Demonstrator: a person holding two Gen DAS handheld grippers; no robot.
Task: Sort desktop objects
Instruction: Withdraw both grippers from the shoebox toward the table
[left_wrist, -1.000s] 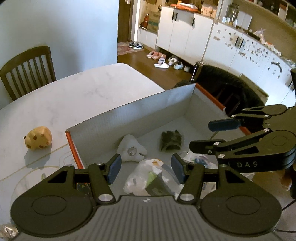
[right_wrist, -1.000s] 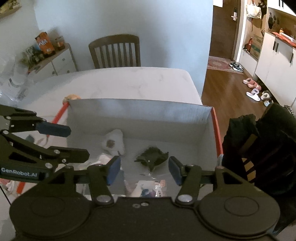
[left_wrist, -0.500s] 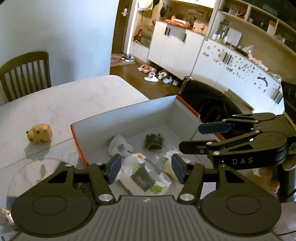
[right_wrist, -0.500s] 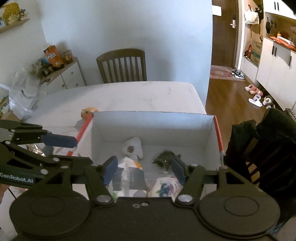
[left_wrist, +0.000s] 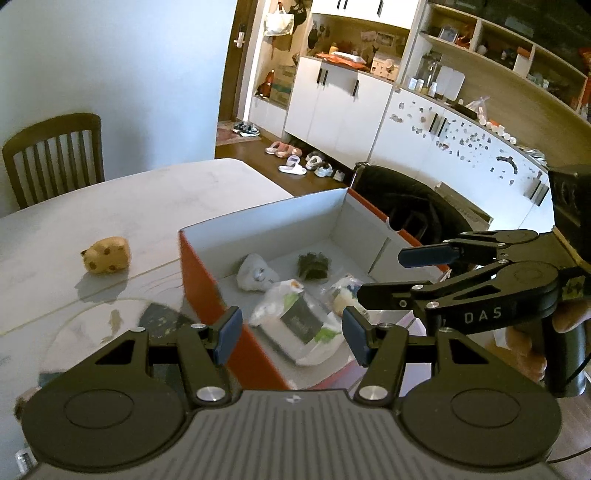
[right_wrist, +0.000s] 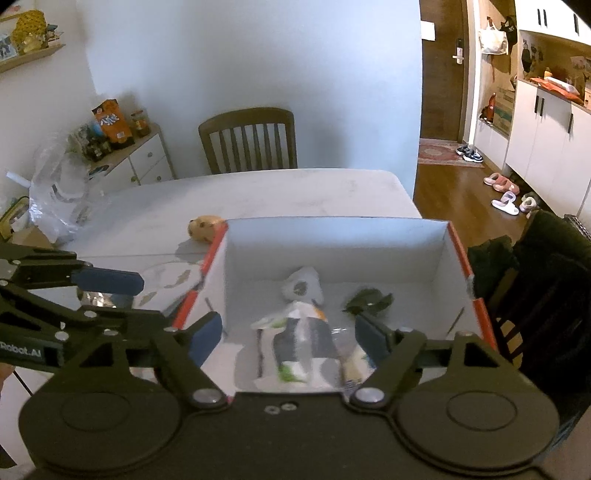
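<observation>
An orange box (left_wrist: 199, 273) with a grey inside (right_wrist: 332, 251) stands on the marble table. In it lie a white toy (left_wrist: 255, 275) (right_wrist: 301, 288), a dark green item (left_wrist: 313, 265) (right_wrist: 367, 301), a clear bag with a grey-green packet (left_wrist: 301, 321) (right_wrist: 299, 343) and a small clear packet (left_wrist: 345, 291). A tan spotted toy (left_wrist: 107, 254) (right_wrist: 205, 227) sits on the table left of the box. My left gripper (left_wrist: 291, 334) (right_wrist: 107, 291) is open and empty above the box's near left corner. My right gripper (right_wrist: 288, 334) (left_wrist: 402, 271) is open and empty above the box's near side.
The marble table (left_wrist: 129, 206) stretches left and behind the box. A wooden chair (right_wrist: 251, 142) stands at its far side. A dark-draped chair (right_wrist: 535, 288) stands right of the box. Crumpled plastic bags (right_wrist: 62, 199) lie at the table's left end. A round glass mat (left_wrist: 99, 325) lies left of the box.
Both grippers have pulled up and back from the box, so more of the box and table shows. Both stay open and empty. The items in the box have not moved.
</observation>
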